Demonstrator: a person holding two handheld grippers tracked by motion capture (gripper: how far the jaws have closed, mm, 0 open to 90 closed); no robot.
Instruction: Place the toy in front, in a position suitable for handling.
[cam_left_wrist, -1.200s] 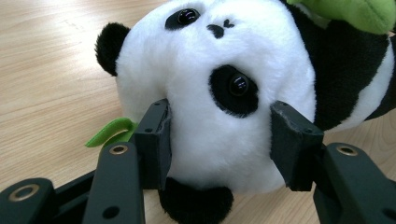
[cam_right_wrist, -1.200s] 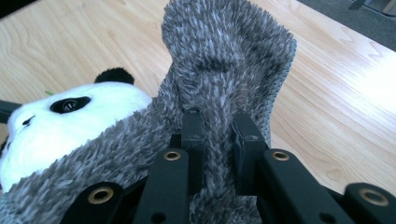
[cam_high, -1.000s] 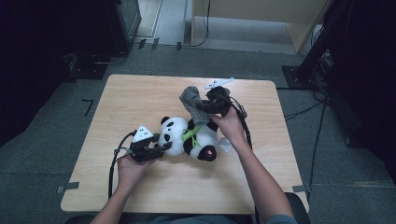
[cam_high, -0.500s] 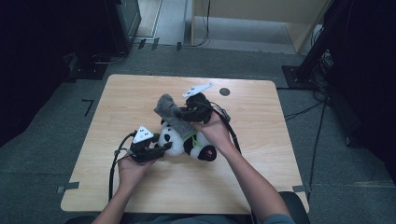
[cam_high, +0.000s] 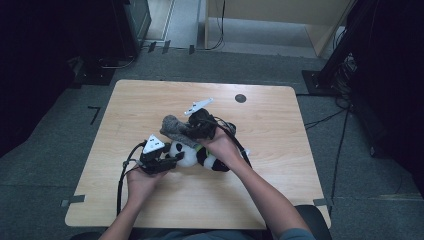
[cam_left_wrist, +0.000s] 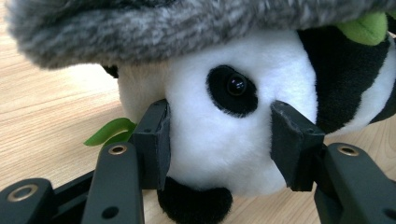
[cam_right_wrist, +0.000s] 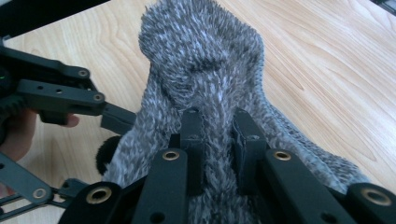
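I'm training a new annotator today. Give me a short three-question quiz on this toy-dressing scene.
1. True or false: the left tongs grip the panda toy by its head.
2. What do the right tongs hold? A) a green leaf B) the grey furry hat C) a cable
3. Fill in: the hat hangs ____ the panda's head.

Key: 1 true; the pads press the white head on both sides. 2 B; the jaws pinch a fold of it. 3 over, as the left gripper view shows.
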